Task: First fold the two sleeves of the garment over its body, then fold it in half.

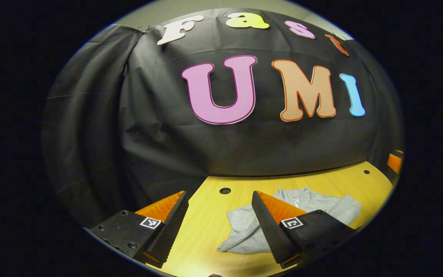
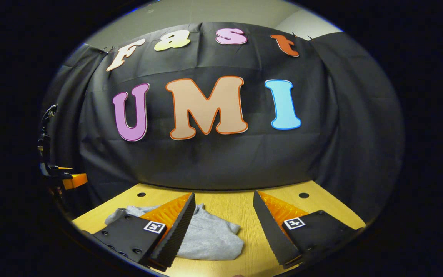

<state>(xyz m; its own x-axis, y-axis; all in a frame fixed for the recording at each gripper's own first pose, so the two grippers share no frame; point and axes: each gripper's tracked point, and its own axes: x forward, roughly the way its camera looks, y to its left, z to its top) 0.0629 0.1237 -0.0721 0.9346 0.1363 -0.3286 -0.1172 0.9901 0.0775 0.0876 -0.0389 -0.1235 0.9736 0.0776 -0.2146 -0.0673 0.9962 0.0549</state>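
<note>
Both grippers, left (image 1: 219,223) and right (image 2: 224,227), hang with fingers spread apart, gripping nothing, above a wooden table (image 2: 240,209) where the grey garment (image 2: 210,236) lies rumpled.

Garment (image 1: 244,231) partly hidden behind left claw (image 1: 220,200) finger; sleeves indiscernible.

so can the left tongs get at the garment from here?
Probably yes. The left tongs are open above the table, and the garment lies just ahead with nothing between.
</note>
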